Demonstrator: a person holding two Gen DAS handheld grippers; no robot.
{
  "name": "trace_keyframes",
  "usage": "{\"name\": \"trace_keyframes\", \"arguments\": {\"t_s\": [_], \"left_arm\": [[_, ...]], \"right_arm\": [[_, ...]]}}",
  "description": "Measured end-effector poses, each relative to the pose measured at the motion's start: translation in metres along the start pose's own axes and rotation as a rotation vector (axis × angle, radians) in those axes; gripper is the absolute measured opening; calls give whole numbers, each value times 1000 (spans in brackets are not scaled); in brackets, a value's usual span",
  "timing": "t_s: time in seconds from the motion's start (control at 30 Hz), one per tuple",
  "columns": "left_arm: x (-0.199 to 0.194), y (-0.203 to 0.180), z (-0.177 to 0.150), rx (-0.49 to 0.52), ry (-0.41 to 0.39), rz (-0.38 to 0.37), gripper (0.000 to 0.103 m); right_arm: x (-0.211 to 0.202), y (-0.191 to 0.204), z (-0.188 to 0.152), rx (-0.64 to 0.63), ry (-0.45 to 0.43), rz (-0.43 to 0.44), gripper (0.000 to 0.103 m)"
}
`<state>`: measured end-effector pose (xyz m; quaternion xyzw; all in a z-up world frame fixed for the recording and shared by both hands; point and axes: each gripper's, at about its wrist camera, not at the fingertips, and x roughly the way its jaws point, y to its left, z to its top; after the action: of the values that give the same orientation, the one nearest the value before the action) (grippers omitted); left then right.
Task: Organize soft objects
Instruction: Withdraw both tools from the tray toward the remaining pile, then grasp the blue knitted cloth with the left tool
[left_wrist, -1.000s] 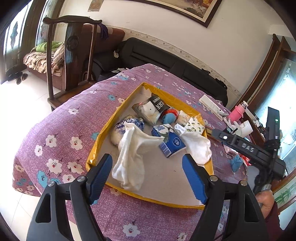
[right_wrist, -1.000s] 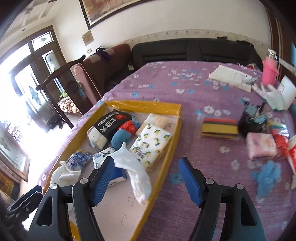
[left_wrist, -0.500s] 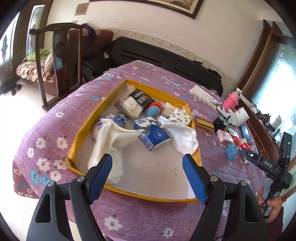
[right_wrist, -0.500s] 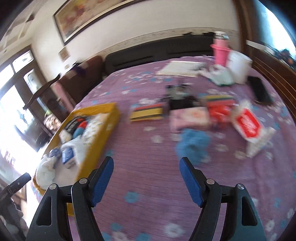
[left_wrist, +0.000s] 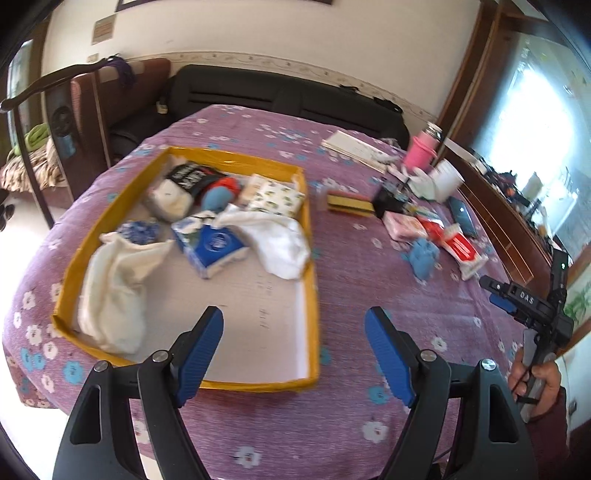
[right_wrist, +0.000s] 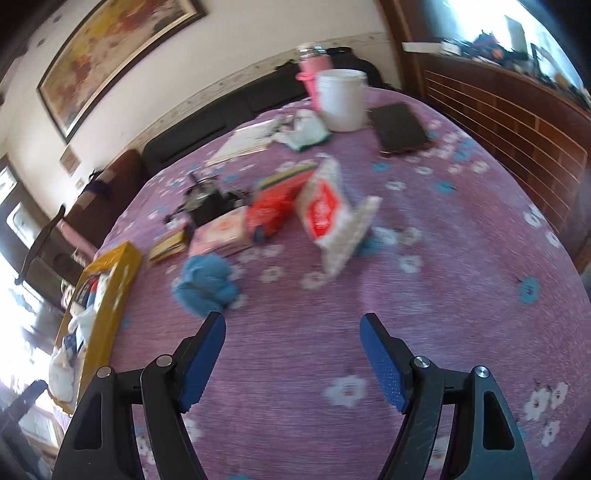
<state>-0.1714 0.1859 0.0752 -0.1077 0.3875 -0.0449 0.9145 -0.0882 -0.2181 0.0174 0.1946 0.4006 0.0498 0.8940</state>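
Left tongs (left_wrist: 293, 334): jaws wide, nothing between them, hanging over the near right corner of the yellow tray (left_wrist: 313, 295), lower centre of the left view. Tray's right wall runs between the two blue fingers (left_wrist: 201, 345).

Tray contents are packed into its far half: white cloth (left_wrist: 110, 291) along the left wall, second white cloth (left_wrist: 280, 240) draped against the right wall, blue tissue pack (left_wrist: 214, 245) in the middle, blue plush (left_wrist: 218, 197) and patterned pack (left_wrist: 279, 194) toward the far rim. Near half of the tray floor is bare, so there is open room there.

Right tongs (right_wrist: 291, 338): jaws wide, empty, over bare purple surface (right_wrist: 424, 314), lower centre of the right view. Blue fluffy item (right_wrist: 207, 284) sits just beyond the left fingertip, apart from it, outside the tray. Behind it a cluster, mid frame: pink pack (right_wrist: 221, 232), red pack (right_wrist: 273, 210), red-and-white pack (right_wrist: 328, 218) tilted up. White cup (right_wrist: 341, 99) and dark flat case (right_wrist: 400, 127) in the upper centre, near the far edge.

Right half of that view is clear cloth out to the surface edge. In the left view the right tongs show at the right edge, held by a hand (left_wrist: 537, 384).
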Motion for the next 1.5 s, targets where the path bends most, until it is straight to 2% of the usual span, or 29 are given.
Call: {"name": "trace_keyframes", "arguments": {"t_s": [0.23, 0.37, 0.67, 0.87, 1.07, 1.23, 1.5], "left_arm": [[23, -40, -5, 76, 57, -28, 79], [35, -62, -9, 127, 88, -50, 79], [56, -98, -11, 214, 143, -56, 79], [74, -127, 7, 262, 113, -71, 79], [117, -168, 28, 328, 100, -94, 78], [161, -196, 39, 397, 103, -62, 78], [208, -203, 50, 370, 149, -36, 78]], "right_arm": [[5, -29, 11, 39, 2, -31, 79], [12, -38, 28, 69, -12, -33, 79], [32, -29, 67, 94, -47, 4, 79], [38, -18, 76, 73, -78, 14, 81], [42, -36, 72, 133, -94, 10, 81], [44, -50, 71, 150, -127, -20, 81], [51, -57, 71, 153, -114, -11, 81]]}}
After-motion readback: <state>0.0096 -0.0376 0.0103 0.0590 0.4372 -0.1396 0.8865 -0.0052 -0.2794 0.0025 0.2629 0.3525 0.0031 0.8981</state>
